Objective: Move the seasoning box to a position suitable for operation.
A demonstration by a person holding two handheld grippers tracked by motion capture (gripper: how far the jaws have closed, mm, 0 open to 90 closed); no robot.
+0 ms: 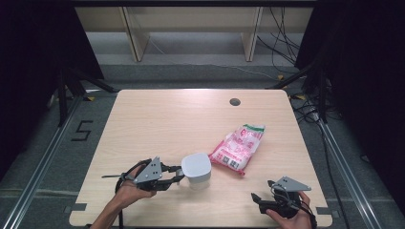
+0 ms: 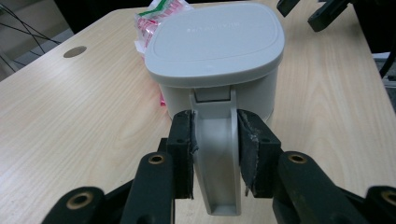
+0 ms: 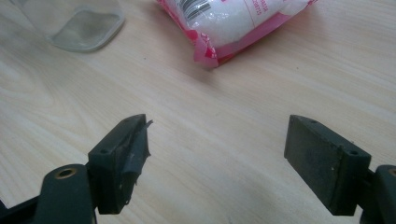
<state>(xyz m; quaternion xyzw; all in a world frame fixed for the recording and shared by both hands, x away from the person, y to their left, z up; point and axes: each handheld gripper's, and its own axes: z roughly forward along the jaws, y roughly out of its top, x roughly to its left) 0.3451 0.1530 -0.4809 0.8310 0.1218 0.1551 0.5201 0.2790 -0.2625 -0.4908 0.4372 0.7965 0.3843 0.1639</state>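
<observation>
Two grippers: seen on a pale wooden table point(image 1: 157, 119).
Left gripper point(image 2: 215, 156): jaws are closed onto the handle point(image 2: 215, 168) of a grey lidded container point(image 2: 217, 56), near the table's front edge.
Right gripper point(image 3: 217, 158): jaws are spread wide, nothing between them.
Writing: a faint embossed line on the lid point(image 2: 219, 37) cannot be read; a barcode is seen on the pink-and-white bag point(image 1: 239, 147).
Hidden: the bag is partly blocked by the container in the left gripper view.
Surroundings: a round cable hole point(image 1: 234, 101) is set at the far edge.
</observation>
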